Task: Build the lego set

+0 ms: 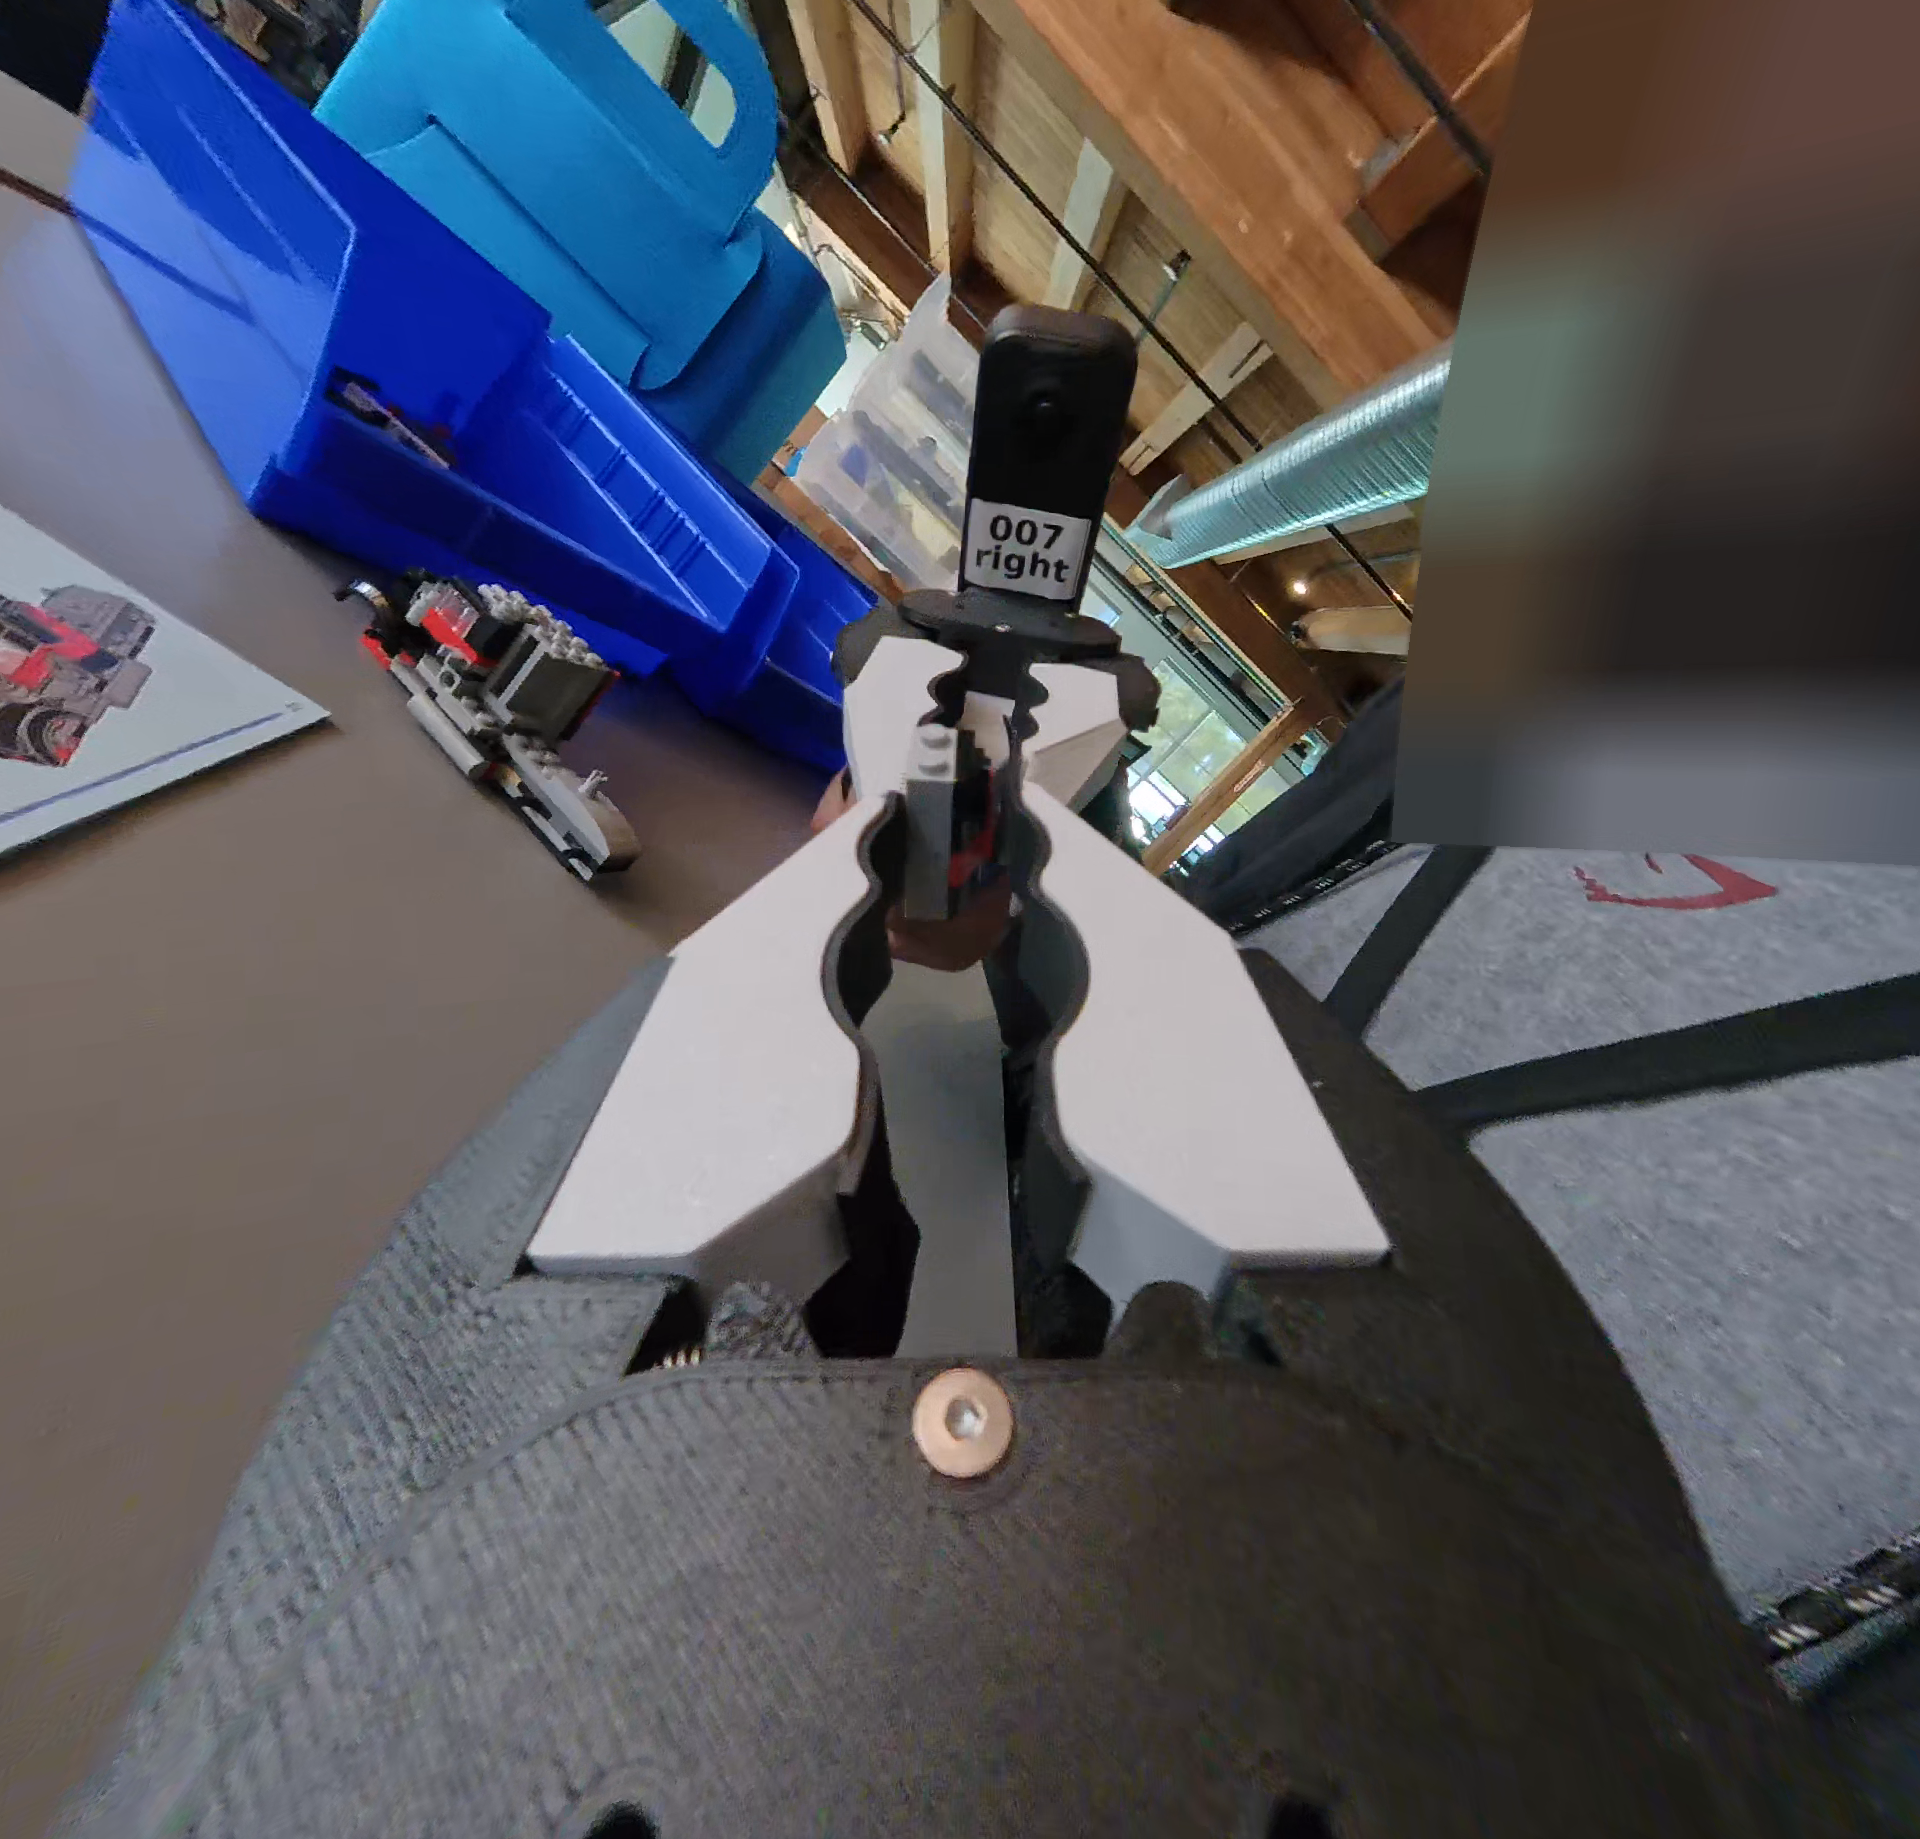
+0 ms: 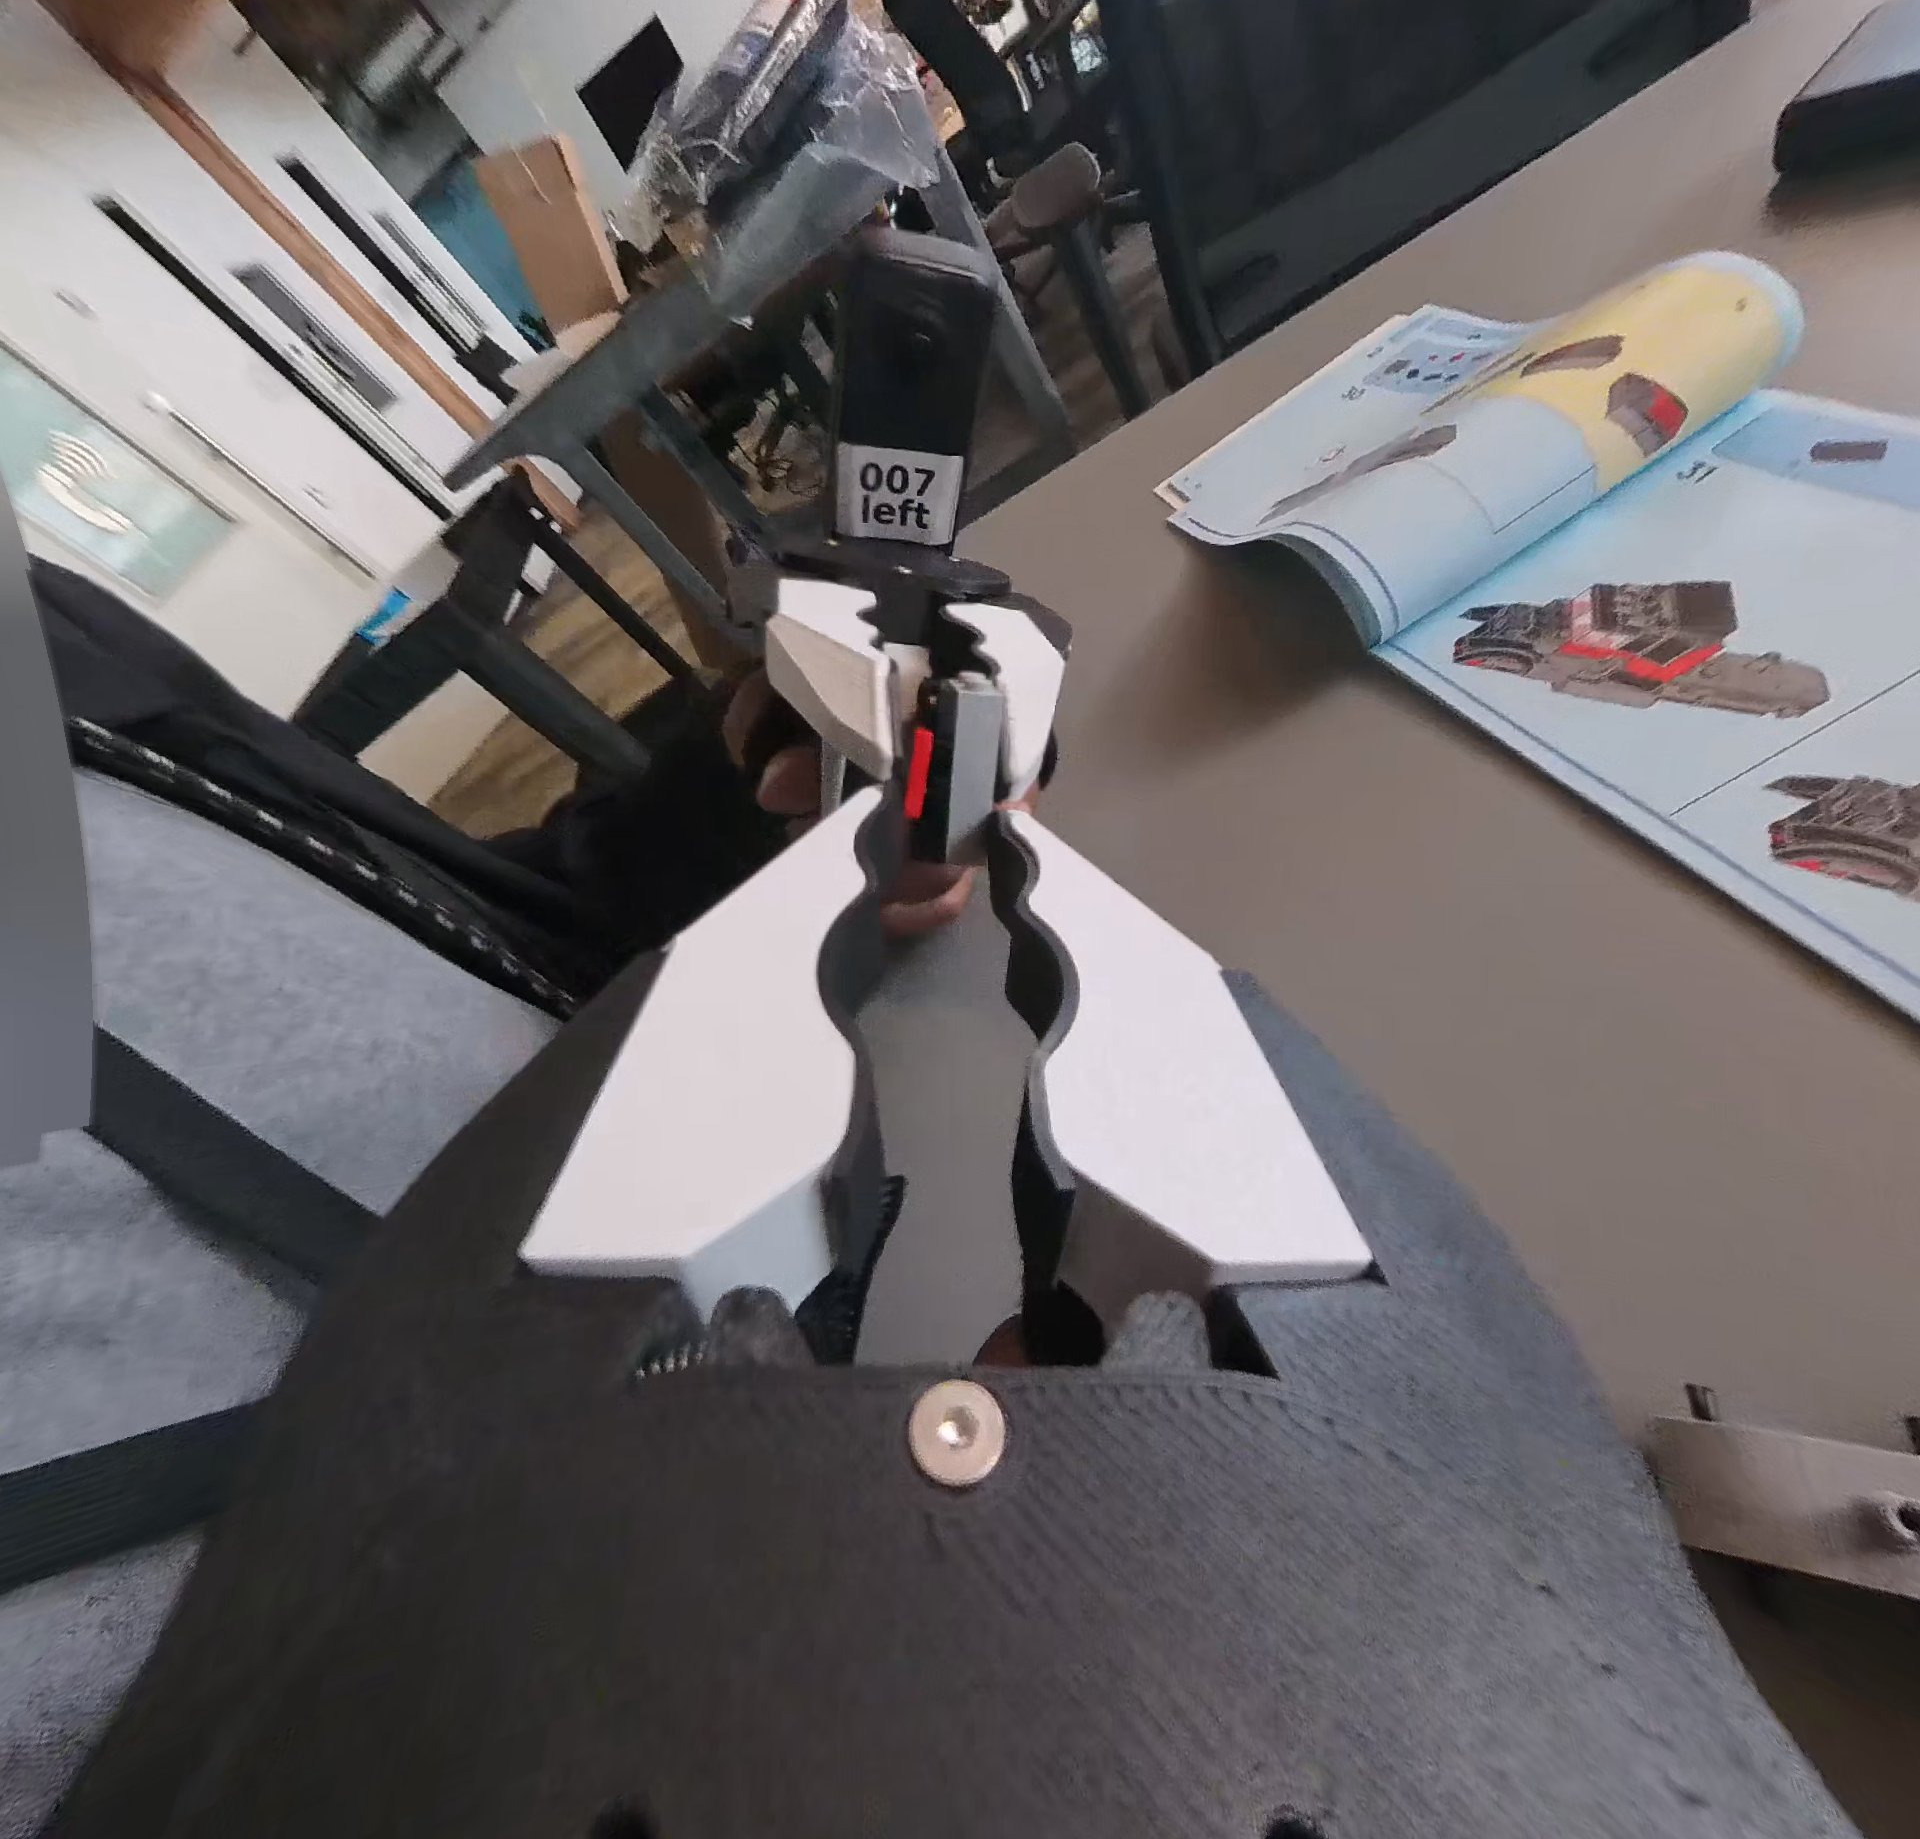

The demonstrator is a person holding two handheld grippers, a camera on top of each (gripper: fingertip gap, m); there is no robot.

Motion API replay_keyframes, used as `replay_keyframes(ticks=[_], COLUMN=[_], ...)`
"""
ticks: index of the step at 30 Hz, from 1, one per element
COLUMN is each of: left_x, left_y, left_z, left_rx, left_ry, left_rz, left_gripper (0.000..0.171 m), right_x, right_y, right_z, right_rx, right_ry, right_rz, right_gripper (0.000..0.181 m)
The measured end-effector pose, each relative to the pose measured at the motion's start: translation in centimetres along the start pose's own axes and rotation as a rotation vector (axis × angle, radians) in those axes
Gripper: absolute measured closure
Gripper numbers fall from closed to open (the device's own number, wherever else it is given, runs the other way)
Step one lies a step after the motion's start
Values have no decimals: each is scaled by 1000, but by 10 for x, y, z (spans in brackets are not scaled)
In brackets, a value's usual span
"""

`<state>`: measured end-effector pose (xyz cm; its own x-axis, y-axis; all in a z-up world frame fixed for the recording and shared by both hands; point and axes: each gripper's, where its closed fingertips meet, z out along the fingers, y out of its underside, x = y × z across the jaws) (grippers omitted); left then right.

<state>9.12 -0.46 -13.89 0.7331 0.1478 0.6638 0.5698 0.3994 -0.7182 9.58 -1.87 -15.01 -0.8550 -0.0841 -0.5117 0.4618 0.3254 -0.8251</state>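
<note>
A small grey, black and red lego sub-assembly (image 1: 935,833) is held in the air above the brown table (image 1: 260,1010), between my two grippers, which face each other tip to tip. My left gripper (image 1: 951,818) is shut on its near end. My right gripper (image 1: 982,740) grips its far end. In the right wrist view the sub-assembly (image 2: 961,761) shows a red piece on its side; my right gripper (image 2: 935,823) is shut on it and the left gripper (image 2: 935,688) holds it from the opposite side. A partly built grey, black and red lego truck (image 1: 499,688) lies on the table to the left.
Dark blue bins (image 1: 312,283) and a light blue carrier (image 1: 582,127) stand behind the truck. An open instruction booklet (image 2: 1558,563) lies on the table; it also shows in the left wrist view (image 1: 104,667). A person's grey sweater (image 1: 1662,1114) is close behind. A metal bracket (image 2: 1787,1498) sits nearby. The tips of both grippers are at nearly the same place. From either gripper's tips it is about 15 cm to the metal bracket (image 2: 1787,1498). Seen from the left wrist view (image 1: 598,814) as well.
</note>
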Motion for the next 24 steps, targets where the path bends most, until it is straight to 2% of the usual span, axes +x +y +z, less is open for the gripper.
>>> replay_keyframes(ticks=[6,14,19,24], left_x=[6,13,16,20], left_y=[-7,-21,-21,-18], left_z=[-2,-7,-1,6], left_rx=[54,174,191,187], left_ry=[43,76,80,92], left_rz=[35,83,125,145], left_gripper=[156,155,155,155], right_x=[-8,-14,-17,-17], right_y=[-9,-20,-23,-24], right_z=[0,-3,-3,-11], right_rx=[49,166,230,292], right_ry=[3,-8,-4,-3], right_rz=[-49,-24,14,33], right_gripper=[165,155,156,165])
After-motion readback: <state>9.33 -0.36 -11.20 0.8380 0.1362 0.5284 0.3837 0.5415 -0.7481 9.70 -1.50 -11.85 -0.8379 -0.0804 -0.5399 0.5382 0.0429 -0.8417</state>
